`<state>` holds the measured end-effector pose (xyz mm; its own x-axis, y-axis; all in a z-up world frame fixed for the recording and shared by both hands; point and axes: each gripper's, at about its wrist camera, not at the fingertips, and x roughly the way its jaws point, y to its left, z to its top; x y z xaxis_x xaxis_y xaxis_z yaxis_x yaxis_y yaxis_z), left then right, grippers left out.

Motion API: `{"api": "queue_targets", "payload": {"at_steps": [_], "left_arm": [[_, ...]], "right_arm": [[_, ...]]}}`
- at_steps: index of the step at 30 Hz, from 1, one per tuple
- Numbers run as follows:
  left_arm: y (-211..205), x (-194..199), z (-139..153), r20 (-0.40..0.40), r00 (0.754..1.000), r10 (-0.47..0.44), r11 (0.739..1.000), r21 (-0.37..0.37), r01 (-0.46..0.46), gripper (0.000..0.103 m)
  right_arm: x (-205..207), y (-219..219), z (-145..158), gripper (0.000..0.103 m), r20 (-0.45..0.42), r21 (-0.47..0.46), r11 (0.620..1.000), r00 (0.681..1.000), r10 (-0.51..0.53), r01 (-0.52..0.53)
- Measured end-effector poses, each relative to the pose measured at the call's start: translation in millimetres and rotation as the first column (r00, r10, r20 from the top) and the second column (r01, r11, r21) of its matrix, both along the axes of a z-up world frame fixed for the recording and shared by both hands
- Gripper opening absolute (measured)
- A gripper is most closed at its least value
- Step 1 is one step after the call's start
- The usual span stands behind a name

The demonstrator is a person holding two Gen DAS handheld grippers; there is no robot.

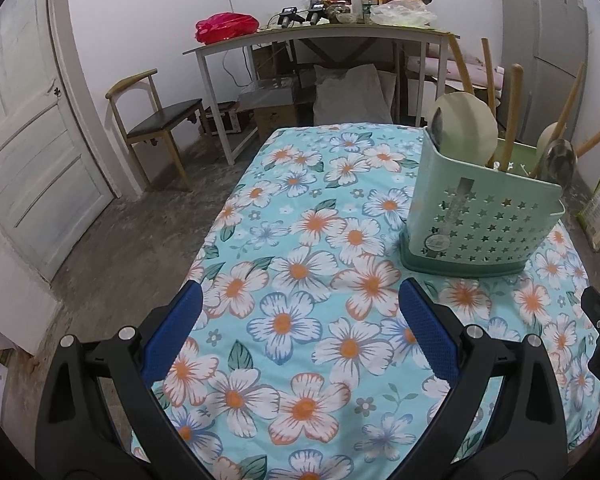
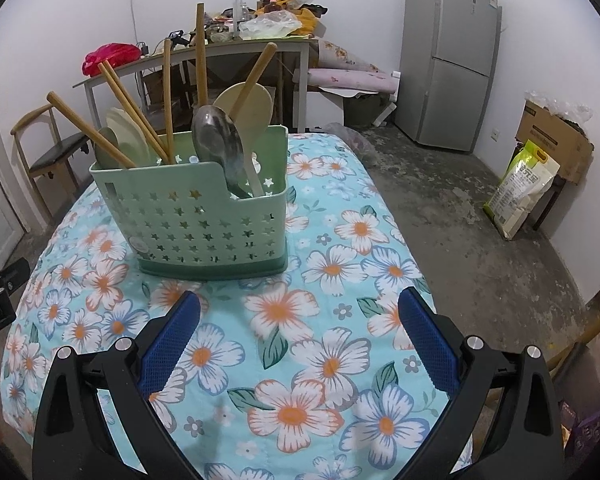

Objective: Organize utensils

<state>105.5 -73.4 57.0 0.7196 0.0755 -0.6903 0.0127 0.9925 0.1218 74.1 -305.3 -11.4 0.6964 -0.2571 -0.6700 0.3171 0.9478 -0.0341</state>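
A green utensil holder with star holes (image 1: 484,220) (image 2: 208,216) stands on the floral tablecloth (image 1: 300,264) (image 2: 332,272). It holds several wooden-handled utensils (image 2: 200,52), cream spatulas (image 2: 248,108) (image 1: 466,128) and a metal ladle (image 2: 216,132) (image 1: 558,158). My left gripper (image 1: 300,300) is open and empty, over the cloth to the left of the holder. My right gripper (image 2: 300,304) is open and empty, just in front of the holder. No loose utensil shows on the cloth.
A wooden chair (image 1: 156,120) and a cluttered side table (image 1: 320,36) stand behind the table. A door (image 1: 28,140) is at left. A fridge (image 2: 448,56), a cardboard box (image 2: 556,136) and a green bag (image 2: 520,188) are at right on the concrete floor.
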Motion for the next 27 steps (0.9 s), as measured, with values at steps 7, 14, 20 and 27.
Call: {"api": "queue_targets", "payload": {"at_steps": [7,14,20,27], "left_arm": [[2.2,2.1,0.5,-0.013,1.0,0.015,1.0,-0.012,-0.015,0.095],[2.1,3.0,0.6,-0.01,1.0,0.014,1.0,-0.009,-0.014,0.095],[0.3,3.5,0.8,-0.013,1.0,0.007,1.0,-0.008,-0.007,0.095],[-0.5,3.3,0.9,-0.015,1.0,0.005,1.0,-0.008,-0.005,0.095]], "right_arm": [[-0.4,1.9,2.2,0.096,0.001,-0.013,1.0,1.0,0.003,-0.003],[-0.2,2.0,2.4,0.096,0.0,-0.015,1.0,1.0,0.002,-0.002],[0.2,2.0,3.1,0.096,0.001,-0.017,1.0,1.0,0.004,-0.004],[0.1,2.0,3.4,0.096,0.001,-0.018,1.0,1.0,0.004,-0.004]]}}
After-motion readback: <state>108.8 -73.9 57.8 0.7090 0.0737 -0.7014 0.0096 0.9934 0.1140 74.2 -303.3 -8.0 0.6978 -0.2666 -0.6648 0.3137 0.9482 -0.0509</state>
